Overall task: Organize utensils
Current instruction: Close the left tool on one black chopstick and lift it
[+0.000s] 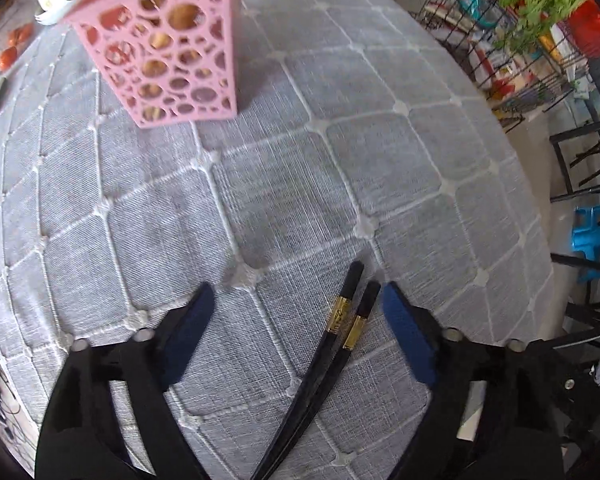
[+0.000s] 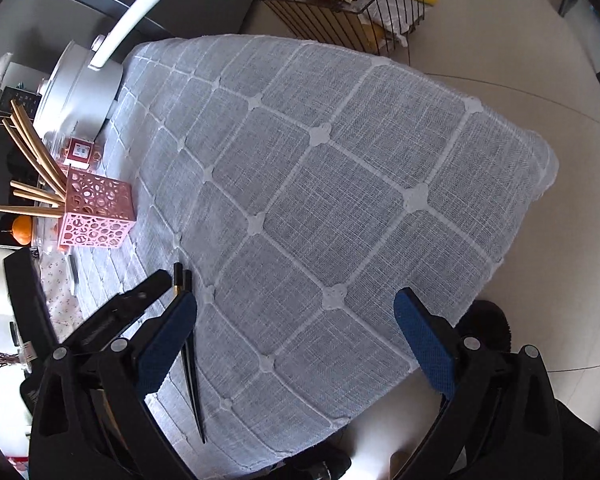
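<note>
A pair of black chopsticks (image 1: 327,346) with gold bands lies on the grey checked tablecloth (image 1: 260,184). My left gripper (image 1: 296,292) points down over them, open. The sticks sit between its blue pads, close to the right one, and neither pad presses on them. A pink perforated holder (image 1: 168,52) stands farther off and holds several wooden chopsticks. In the right wrist view, my right gripper (image 2: 296,302) is open over bare cloth. The black chopsticks (image 2: 194,392) run past its left finger. The pink holder (image 2: 96,216) is at the far left.
A white long-handled pot (image 2: 80,88), a small red box (image 2: 78,152) and an orange (image 2: 22,230) stand behind the holder. The table edge (image 2: 540,184) drops to the floor on the right. A wire rack (image 1: 500,40) and a blue stool (image 1: 596,236) stand beside the table.
</note>
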A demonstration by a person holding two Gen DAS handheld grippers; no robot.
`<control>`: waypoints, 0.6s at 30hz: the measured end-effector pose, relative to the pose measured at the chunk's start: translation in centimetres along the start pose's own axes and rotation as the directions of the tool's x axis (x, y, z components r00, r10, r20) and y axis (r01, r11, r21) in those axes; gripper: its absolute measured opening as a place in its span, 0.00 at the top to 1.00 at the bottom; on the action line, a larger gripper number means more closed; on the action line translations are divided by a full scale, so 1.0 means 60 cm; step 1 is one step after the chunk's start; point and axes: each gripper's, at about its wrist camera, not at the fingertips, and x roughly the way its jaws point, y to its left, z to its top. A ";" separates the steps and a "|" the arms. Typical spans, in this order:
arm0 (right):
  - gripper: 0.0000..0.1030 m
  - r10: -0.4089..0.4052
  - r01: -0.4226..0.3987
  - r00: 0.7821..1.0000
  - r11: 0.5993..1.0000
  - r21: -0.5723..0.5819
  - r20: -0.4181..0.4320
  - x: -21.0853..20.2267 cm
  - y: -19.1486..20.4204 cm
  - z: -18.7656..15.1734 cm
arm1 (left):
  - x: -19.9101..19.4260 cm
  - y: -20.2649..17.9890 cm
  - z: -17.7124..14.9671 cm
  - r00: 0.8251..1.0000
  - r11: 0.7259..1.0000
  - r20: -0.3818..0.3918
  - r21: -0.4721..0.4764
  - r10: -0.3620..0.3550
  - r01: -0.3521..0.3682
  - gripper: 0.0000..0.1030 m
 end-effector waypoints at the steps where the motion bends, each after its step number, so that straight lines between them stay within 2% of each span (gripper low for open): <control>1: 0.07 0.003 -0.003 1.000 1.000 0.003 -0.002 0.000 -0.001 0.002 | 0.002 -0.002 0.000 1.000 1.000 -0.002 0.004 0.010 -0.010 0.30; 7: 0.07 0.011 -0.011 1.000 1.000 0.004 -0.001 -0.004 -0.004 0.002 | 0.003 -0.020 0.001 0.998 0.996 0.027 0.064 0.062 -0.063 0.39; 8: 0.07 0.012 -0.012 1.000 1.000 0.005 -0.005 -0.004 -0.005 0.002 | 0.003 -0.022 0.001 0.997 0.995 0.033 0.073 0.070 -0.073 0.42; 9: 0.07 0.013 -0.013 1.000 1.000 0.006 -0.008 -0.003 -0.004 0.003 | 0.007 -0.026 0.002 0.995 0.992 0.032 0.083 0.095 -0.097 0.50; 11: 0.07 0.012 -0.012 1.000 1.000 0.006 -0.008 -0.002 -0.002 0.002 | 0.012 -0.038 0.000 0.989 0.982 0.048 0.123 0.139 -0.144 0.52; 14: 0.07 0.005 -0.005 1.000 1.000 0.005 0.001 0.000 0.005 0.003 | 0.014 -0.048 -0.007 0.986 0.973 0.077 0.167 0.148 -0.160 0.59; 15: 0.07 0.006 -0.006 1.000 1.000 0.004 0.006 0.000 0.010 0.002 | 0.012 -0.048 -0.009 0.984 0.970 0.087 0.178 0.154 -0.168 0.70; 16: 0.07 0.007 -0.007 1.000 1.000 0.001 0.008 0.002 0.015 0.003 | 0.012 -0.048 -0.011 0.982 0.968 0.095 0.181 0.160 -0.175 0.92; 18: 0.07 -0.002 0.002 1.000 1.000 -0.016 0.023 0.003 0.031 0.001 | 0.011 -0.037 -0.013 0.986 0.973 0.096 0.175 0.136 -0.151 0.94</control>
